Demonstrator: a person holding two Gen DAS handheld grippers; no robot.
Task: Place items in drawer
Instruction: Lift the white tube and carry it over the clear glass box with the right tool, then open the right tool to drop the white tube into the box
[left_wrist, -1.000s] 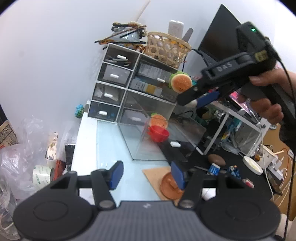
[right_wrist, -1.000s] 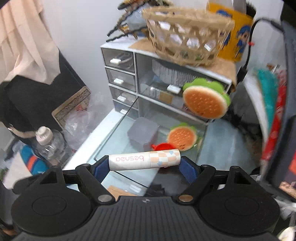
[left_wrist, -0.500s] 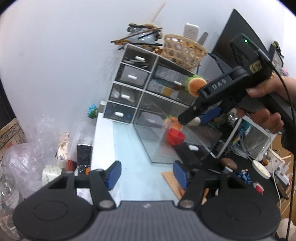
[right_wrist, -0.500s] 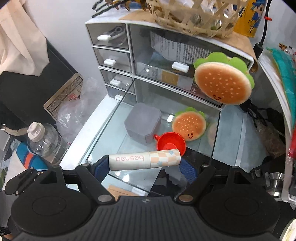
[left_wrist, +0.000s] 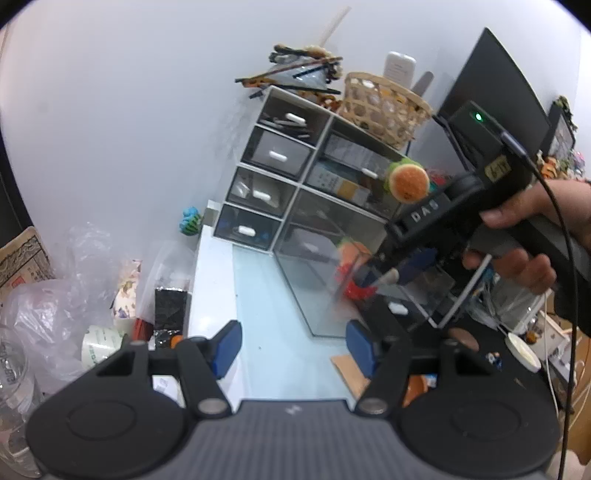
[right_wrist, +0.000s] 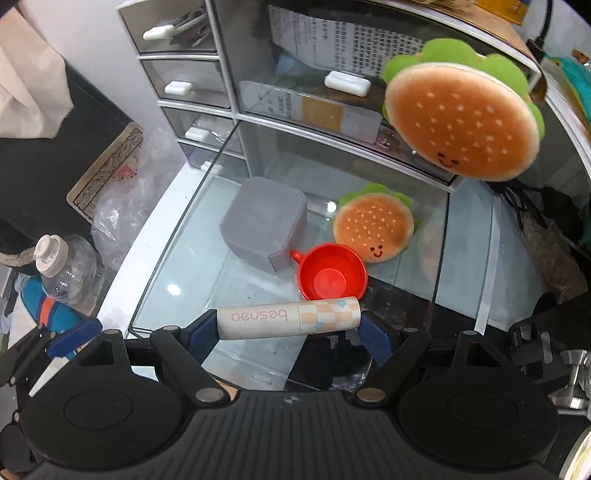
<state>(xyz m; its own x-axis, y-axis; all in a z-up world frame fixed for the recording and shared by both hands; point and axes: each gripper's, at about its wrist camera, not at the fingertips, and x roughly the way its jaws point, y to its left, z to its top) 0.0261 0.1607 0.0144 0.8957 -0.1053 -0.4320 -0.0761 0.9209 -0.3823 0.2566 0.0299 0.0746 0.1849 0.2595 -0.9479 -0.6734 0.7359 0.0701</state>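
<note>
My right gripper is shut on a cream tube with a checked end, held crosswise over the front part of the pulled-out clear drawer. Inside the drawer lie a grey box, a red cup and a burger toy. A second burger toy hangs in front of the cabinet above. In the left wrist view the right gripper, held by a hand, hovers over the drawer. My left gripper is open and empty, short of the drawer's front.
The white drawer cabinet stands against the wall with a woven basket on top. Plastic bags and a tape roll crowd the left. A black monitor stands on the right. A plastic bottle stands left of the drawer.
My right gripper has come down and forward over the open drawer, still holding the tube. My left gripper has drawn back from the cabinet and stays open.
</note>
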